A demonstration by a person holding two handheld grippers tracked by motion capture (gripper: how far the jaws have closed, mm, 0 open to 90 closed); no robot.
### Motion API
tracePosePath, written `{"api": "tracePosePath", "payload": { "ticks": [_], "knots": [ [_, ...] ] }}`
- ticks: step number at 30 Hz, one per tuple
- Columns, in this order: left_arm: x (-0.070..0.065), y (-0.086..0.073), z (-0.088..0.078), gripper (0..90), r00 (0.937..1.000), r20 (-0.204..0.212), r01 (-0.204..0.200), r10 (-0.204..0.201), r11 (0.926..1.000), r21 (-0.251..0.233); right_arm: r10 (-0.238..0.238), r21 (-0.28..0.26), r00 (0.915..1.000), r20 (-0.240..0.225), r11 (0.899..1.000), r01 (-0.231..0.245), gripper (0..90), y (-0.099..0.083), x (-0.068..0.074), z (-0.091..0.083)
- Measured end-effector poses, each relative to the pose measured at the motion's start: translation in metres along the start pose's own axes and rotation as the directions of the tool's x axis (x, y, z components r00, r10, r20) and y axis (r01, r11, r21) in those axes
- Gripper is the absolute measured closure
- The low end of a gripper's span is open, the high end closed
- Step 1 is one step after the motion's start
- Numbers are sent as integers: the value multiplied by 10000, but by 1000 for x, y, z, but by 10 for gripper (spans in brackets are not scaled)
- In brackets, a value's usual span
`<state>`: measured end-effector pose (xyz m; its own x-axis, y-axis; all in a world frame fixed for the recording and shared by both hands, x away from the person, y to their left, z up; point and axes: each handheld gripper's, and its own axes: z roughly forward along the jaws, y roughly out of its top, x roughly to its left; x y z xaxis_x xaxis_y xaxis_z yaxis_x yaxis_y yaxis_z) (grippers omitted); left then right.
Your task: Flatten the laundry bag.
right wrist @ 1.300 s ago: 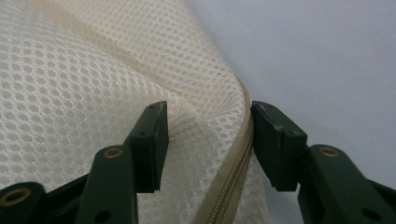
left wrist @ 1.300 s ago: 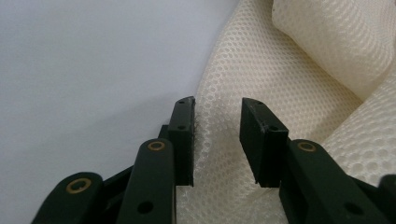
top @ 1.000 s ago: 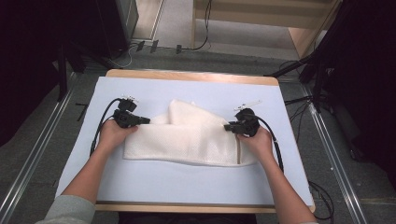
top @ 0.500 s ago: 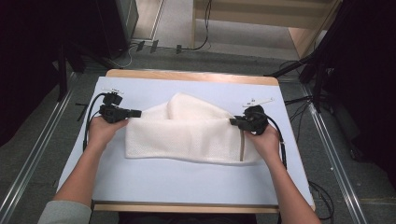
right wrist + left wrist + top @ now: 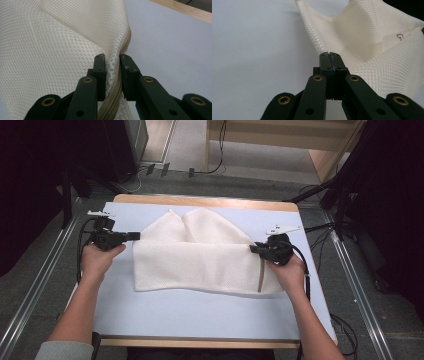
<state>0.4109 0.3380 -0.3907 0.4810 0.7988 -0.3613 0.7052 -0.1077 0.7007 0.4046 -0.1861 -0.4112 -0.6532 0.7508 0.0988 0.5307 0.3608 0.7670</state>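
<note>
We held the cream mesh laundry bag (image 5: 200, 262), lying mid-table on the pale blue mat (image 5: 200, 312), taut for folding: our right gripper (image 5: 112, 58) clamped its zipped right edge, while our left gripper (image 5: 329, 54), jaws together, sat at its left edge.

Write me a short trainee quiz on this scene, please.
1. True or false: the right gripper has its jaws pinched on the bag at the zipper.
2. What colour is the bag's mesh? A white, B red, C black.
3. Which gripper has its jaws pressed fully together, left gripper or right?
Key: 1 true; 2 A; 3 left.
</note>
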Motion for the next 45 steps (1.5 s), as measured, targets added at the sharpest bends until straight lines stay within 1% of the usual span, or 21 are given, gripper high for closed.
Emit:
{"api": "tracePosePath", "payload": {
  "ticks": [2,3,4,5,8,9,13,20,24,26,27,28,29,30,31,34,37,42,43,44,45],
  "knots": [
    [2,-3,-1,900,9999,-139,16,-14,9999,108,48,-12,9999,-127,10000,-48,756,-4,4,1],
    [7,-6,0,900,9997,-191,167,-163,9996,224,52,209,9998,-186,9998,-48,691,-8,8,6],
    [7,-6,0,900,9997,-191,167,-163,9996,224,52,209,9998,-186,9998,-48,691,-8,8,6],
    [9,-9,1,900,9994,-214,260,-254,9993,269,102,252,9997,-243,9996,-96,628,-8,8,7],
    [9,-11,1,900,9996,-228,190,-181,9991,378,166,182,9995,-252,9997,-162,568,-6,10,4],
    [10,-12,2,900,9995,-274,157,-145,9989,443,204,35,9994,-281,9998,-203,517,-4,11,0],
    [15,-18,5,900,9990,-299,352,-332,9972,663,132,-115,9994,-326,9998,-136,479,3,11,-5],
    [15,-23,1,896,9992,-242,341,-326,9974,631,189,-295,9997,-165,9994,-194,485,15,6,1],
    [13,-28,-4,894,9991,-319,314,-295,9976,612,489,-209,9988,-99,9986,-491,513,20,-1,21],
    [14,-29,-6,894,9990,-327,322,-303,9978,576,521,-181,9986,-75,9985,-522,523,20,-2,23],
    [15,-30,-10,896,9986,-347,419,-401,9978,519,617,83,9980,-161,9981,-616,607,19,-2,31],
    [15,-30,-10,897,9986,-347,419,-401,9978,519,617,83,9980,-161,9981,-616,607,19,-2,31],
    [17,-32,-14,898,9980,-402,513,-494,9976,472,643,360,9974,-309,9973,-632,704,19,-1,37],
    [17,-32,-14,899,9980,-402,513,-494,9976,472,643,360,9974,-309,9973,-632,704,19,-1,37],
    [18,-33,-17,899,9976,-431,557,-537,9974,465,658,529,9968,-462,9966,-633,777,20,2,40],
    [24,-36,-29,899,9956,-607,731,-714,9970,253,422,561,9975,-573,9977,-390,835,21,10,40],
    [26,-37,-35,900,9947,-623,826,-821,9966,64,-9,294,9982,-601,9996,27,886,26,18,35],
    [28,-38,-42,900,9917,-864,947,-952,9955,-100,-37,83,9965,-836,10000,44,900,31,24,28],
    [30,-38,-43,900,9883,-1235,914,-896,9958,89,2,145,9945,-1045,9999,13,862,30,26,30],
    [30,-38,-43,900,9883,-1235,914,-896,9958,89,31,158,9942,-1078,9999,-14,806,29,26,30],
    [34,-41,-44,900,9823,-1681,902,-831,9953,351,124,75,9947,-1024,9999,-117,724,29,27,30]
  ]
}}
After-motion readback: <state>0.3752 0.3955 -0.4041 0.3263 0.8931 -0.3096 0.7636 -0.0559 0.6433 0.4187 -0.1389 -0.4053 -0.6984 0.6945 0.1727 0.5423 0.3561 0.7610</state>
